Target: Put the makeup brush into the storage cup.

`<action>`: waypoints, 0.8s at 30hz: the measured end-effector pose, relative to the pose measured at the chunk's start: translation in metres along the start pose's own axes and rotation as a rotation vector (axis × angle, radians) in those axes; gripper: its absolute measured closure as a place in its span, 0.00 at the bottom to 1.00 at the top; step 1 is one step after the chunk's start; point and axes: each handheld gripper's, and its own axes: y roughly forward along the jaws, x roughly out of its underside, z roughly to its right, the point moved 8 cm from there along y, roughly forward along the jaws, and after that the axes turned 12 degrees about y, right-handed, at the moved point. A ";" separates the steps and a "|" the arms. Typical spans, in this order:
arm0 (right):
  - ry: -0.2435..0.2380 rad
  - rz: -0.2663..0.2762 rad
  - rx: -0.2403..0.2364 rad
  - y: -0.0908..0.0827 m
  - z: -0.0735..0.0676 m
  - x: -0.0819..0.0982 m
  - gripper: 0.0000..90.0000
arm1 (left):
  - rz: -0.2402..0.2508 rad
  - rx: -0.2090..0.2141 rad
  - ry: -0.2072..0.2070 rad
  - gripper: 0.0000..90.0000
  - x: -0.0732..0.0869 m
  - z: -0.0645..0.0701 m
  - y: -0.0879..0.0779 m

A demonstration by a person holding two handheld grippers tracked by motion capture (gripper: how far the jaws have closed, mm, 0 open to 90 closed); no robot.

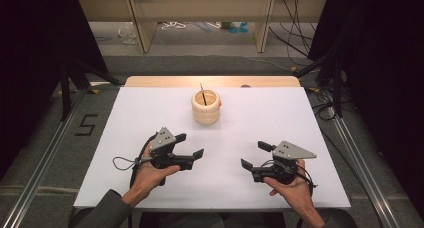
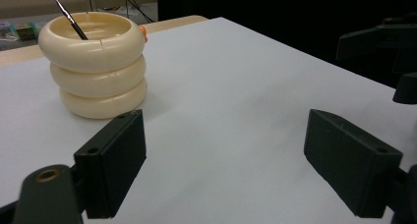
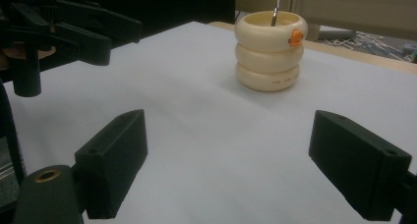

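A cream holder made of three stacked rings (image 1: 205, 106) stands at the far middle of the white table (image 1: 150, 113). A thin dark brush (image 1: 203, 94) leans inside it. My left gripper (image 1: 189, 145) rests low near the table's front left, jaws wide apart with nothing between them. In the left gripper view the holder (image 2: 96, 62) is ahead to the left, with the brush (image 2: 69, 15) poking out. My right gripper (image 1: 255, 155) sits at the front right, open and empty. From the right gripper view the holder (image 3: 270, 49) stands ahead, an orange tab (image 3: 296, 37) on its top ring.
Dark curtains flank both sides of the table. A wooden strip (image 1: 210, 81) runs along its far edge, with cables and shelf legs on the floor behind. Metal rails (image 1: 45, 158) run along the floor on each side.
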 end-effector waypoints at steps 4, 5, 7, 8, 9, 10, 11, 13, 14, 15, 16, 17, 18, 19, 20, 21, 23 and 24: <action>-0.001 -0.008 0.005 0.000 0.001 0.000 0.17 | 0.001 -0.005 0.008 0.17 0.000 0.001 -0.002; 0.007 0.007 -0.009 0.001 -0.001 0.000 0.17 | 0.002 -0.011 0.002 0.17 0.001 0.001 -0.003; -0.002 -0.011 0.003 0.000 0.000 0.001 0.17 | -0.003 -0.010 0.012 0.17 0.003 0.002 -0.003; -0.002 -0.011 0.002 0.000 0.000 0.001 0.17 | -0.004 -0.007 0.012 0.17 0.003 0.002 -0.003; -0.001 -0.011 0.002 0.000 0.000 0.001 0.17 | -0.003 -0.008 0.004 0.17 0.003 0.002 -0.004; 0.000 -0.010 0.003 0.000 0.000 0.001 0.17 | -0.003 -0.008 0.004 0.17 0.003 0.002 -0.004; 0.006 0.000 -0.008 0.001 -0.001 0.000 0.17 | 0.000 -0.013 0.000 0.17 0.003 0.001 -0.005; 0.008 0.008 -0.013 0.001 -0.001 0.000 0.17 | 0.003 -0.015 -0.002 0.17 0.002 0.000 -0.005; 0.008 0.008 -0.013 0.001 -0.001 0.000 0.17 | 0.003 -0.015 -0.002 0.17 0.002 0.000 -0.005; 0.002 -0.007 0.004 0.000 0.001 0.001 0.17 | 0.001 -0.013 -0.008 0.17 0.003 0.001 -0.005; 0.002 -0.007 0.004 0.000 0.001 0.001 0.17 | 0.001 -0.013 -0.008 0.17 0.003 0.001 -0.005; 0.001 -0.012 0.003 0.000 0.000 0.001 0.17 | -0.002 -0.011 0.006 0.17 0.003 0.001 -0.005; 0.001 -0.014 0.004 0.000 0.000 0.001 0.17 | 0.000 -0.013 0.005 0.17 0.003 0.001 -0.005; 0.003 -0.015 0.001 0.000 0.000 0.001 0.17 | 0.001 -0.013 0.004 0.17 0.003 0.001 -0.005; 0.002 -0.014 0.001 0.000 0.000 0.001 0.17 | 0.001 -0.013 0.004 0.17 0.003 0.001 -0.005; 0.002 -0.014 0.001 0.000 0.000 0.001 0.17 | 0.000 -0.013 0.007 0.17 0.003 0.000 -0.005; 0.003 -0.013 0.002 0.000 0.000 0.001 0.17 | 0.001 -0.015 -0.007 0.17 0.003 0.000 -0.005; 0.001 -0.013 0.005 0.000 0.001 0.001 0.17 | 0.002 -0.013 -0.010 0.17 0.003 0.000 -0.005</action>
